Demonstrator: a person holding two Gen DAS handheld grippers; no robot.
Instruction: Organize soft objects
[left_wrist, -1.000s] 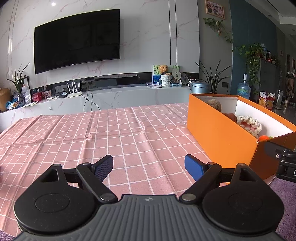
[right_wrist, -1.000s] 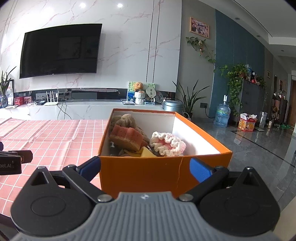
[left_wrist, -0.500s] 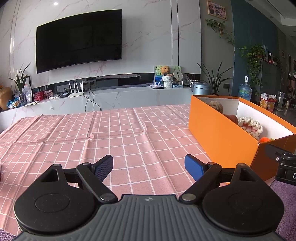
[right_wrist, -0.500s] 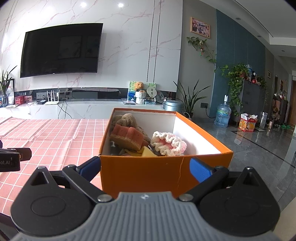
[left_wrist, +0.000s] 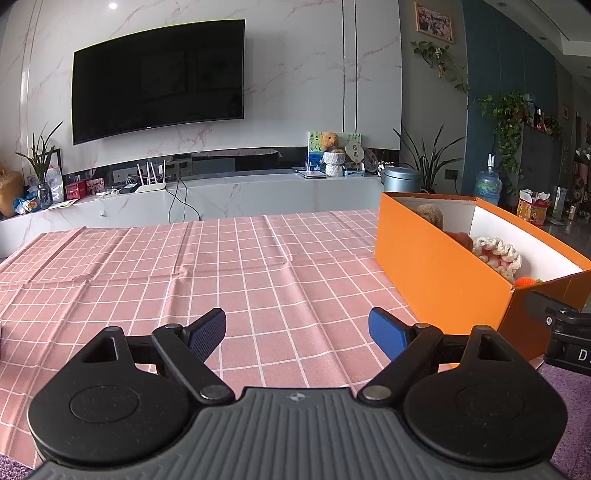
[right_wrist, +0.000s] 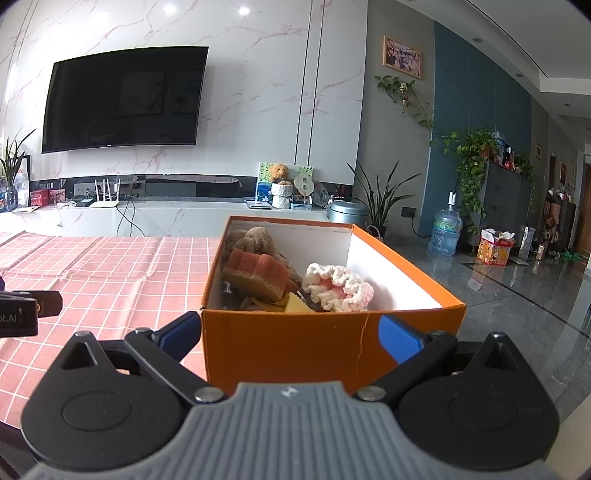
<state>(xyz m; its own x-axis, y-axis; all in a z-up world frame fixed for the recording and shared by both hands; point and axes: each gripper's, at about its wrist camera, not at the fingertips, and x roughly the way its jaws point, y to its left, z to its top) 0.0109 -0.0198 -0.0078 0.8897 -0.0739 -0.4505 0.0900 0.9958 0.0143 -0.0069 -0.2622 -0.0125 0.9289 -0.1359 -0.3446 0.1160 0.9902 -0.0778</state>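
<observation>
The orange box (right_wrist: 295, 343) sits on the tabletop's (left_wrist: 221, 266) right side, soft toys (right_wrist: 336, 288) inside. Left gripper (left_wrist: 296, 329) and right gripper (right_wrist: 291, 332): jaws apart, both empty, the right one facing the box.

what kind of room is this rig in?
Looks like a home living room: wall-mounted TV, low media shelf with a router, houseplants, and a table under a pink checked cloth.
</observation>
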